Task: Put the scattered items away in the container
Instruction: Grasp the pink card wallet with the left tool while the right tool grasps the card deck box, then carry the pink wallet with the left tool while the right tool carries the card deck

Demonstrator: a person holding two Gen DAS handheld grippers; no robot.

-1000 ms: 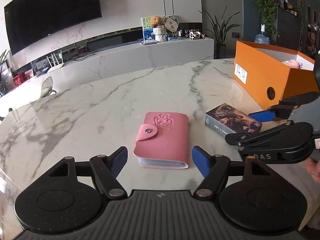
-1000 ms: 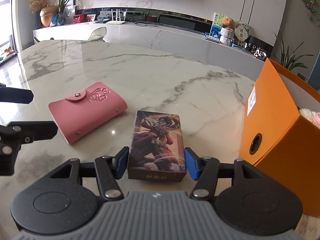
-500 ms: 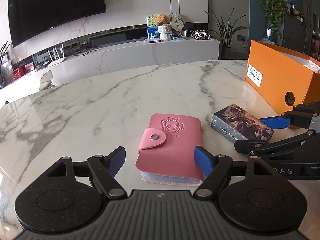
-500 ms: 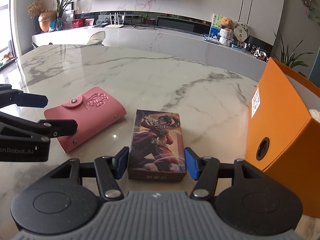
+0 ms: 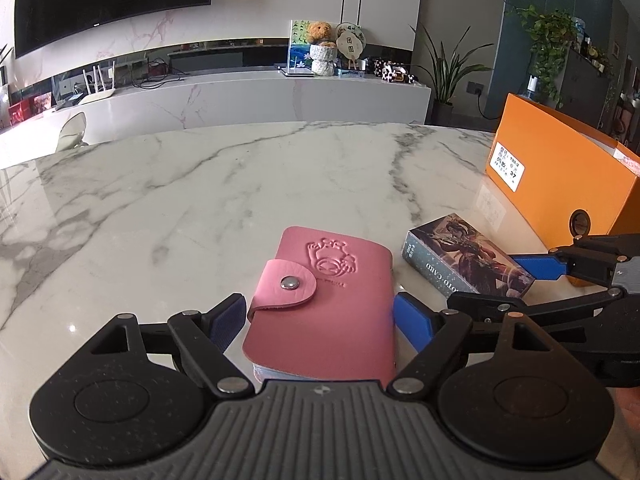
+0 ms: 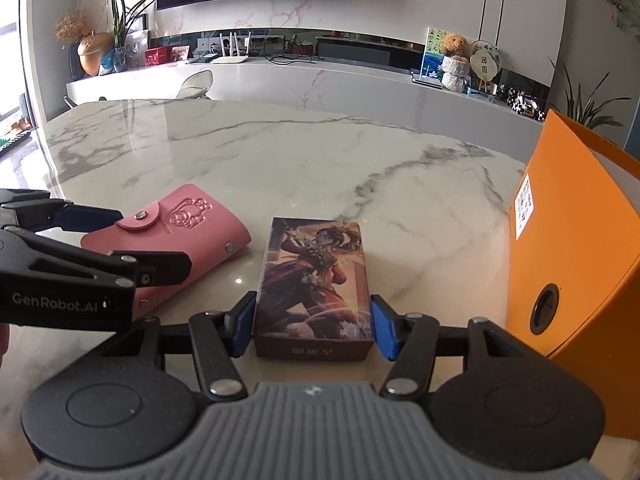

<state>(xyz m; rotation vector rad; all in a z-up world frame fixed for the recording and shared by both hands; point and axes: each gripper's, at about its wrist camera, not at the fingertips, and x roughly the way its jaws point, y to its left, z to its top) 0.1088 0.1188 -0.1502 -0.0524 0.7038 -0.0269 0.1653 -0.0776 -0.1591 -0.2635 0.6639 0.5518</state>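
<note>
A pink snap-button card wallet (image 5: 332,304) lies flat on the marble table (image 5: 240,200). My left gripper (image 5: 318,311) straddles its near half, and its jaws are opening: both blue pads stand just off the wallet's sides. A picture-printed card box (image 6: 316,280) lies to the right of the wallet (image 6: 192,232). My right gripper (image 6: 313,326) is shut on the box's near end, a pad against each long side. In the left wrist view the right gripper (image 5: 508,284) shows around the card box (image 5: 464,260). The left gripper (image 6: 154,240) appears at the left of the right wrist view.
An open orange box (image 5: 560,184) stands at the table's right edge, just right of the card box; its side with a round hole (image 6: 544,308) faces my right gripper. Beyond the table (image 6: 280,160) run a long white counter, a wall screen and plants.
My left gripper has moved forward and down over the wallet, so the wallet now sits between its widened jaws. The right gripper and the card box have stayed put.
</note>
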